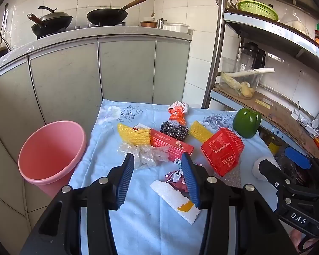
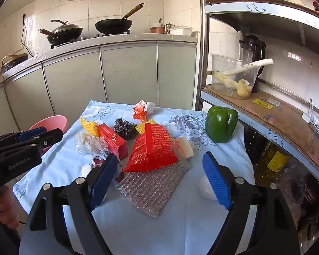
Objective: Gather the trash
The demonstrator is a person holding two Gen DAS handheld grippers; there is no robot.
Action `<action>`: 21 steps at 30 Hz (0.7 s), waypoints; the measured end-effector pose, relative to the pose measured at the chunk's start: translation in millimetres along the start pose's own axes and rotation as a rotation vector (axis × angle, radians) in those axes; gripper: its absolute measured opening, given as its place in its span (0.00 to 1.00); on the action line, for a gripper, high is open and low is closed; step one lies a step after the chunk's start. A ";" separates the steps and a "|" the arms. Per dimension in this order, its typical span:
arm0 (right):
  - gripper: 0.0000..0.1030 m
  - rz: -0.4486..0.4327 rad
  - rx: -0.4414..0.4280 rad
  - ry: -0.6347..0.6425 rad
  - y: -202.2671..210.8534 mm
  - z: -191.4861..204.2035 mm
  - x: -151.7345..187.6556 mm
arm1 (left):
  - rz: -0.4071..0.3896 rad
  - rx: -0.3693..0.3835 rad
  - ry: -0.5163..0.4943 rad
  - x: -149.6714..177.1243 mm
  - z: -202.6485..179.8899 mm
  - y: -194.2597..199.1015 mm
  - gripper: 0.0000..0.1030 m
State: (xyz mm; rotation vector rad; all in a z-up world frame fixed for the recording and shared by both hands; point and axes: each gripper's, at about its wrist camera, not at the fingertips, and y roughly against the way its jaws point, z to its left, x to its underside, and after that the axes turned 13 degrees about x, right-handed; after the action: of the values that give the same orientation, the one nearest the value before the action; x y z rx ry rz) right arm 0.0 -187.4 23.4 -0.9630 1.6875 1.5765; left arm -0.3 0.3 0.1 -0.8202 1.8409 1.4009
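The trash lies scattered on the blue cloth [image 1: 138,223], the pink bin [image 1: 51,150] just beside its left edge. My left gripper [image 1: 158,180] hovers apart over the clear plastic wrap [image 1: 146,154], the right gripper [image 2: 159,178] wide apart and empty; I judge nothing is collected yet, so next I must lower and close on one piece

The counter [image 2: 180,223] is covered by a pale blue flowered cloth [image 2: 108,108]. On it lie a green pepper [image 2: 221,123], a red carton [image 2: 153,148] resting partly on a silvery mesh cloth [image 2: 153,189], a steel scourer [image 2: 124,128], a red box [image 2: 112,139], yellow foam netting [image 1: 133,135], crumpled clear plastic [image 1: 146,154], an orange wrapper [image 2: 140,110], and what may be white foam [image 1: 174,199].
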 end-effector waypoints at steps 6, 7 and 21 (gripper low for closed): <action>0.80 0.001 0.004 -0.002 -0.9 -2.4 0.9 | 0.008 -0.004 -0.003 -0.2 -0.3 -1.3 0.45; 0.80 0.000 0.004 -0.004 -0.8 -2.7 1.0 | 0.009 -0.005 -0.004 -0.5 -0.4 -1.5 0.44; 0.80 0.003 -0.002 -0.020 -0.7 -5.1 1.9 | -0.001 -0.003 -0.010 -0.3 -4.5 2.0 0.44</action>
State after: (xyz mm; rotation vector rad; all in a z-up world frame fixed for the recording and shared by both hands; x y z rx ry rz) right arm -0.2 -192.7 21.8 -0.9428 1.6749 1.5850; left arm -2.4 -3.6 2.4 -0.8141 1.8312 1.4049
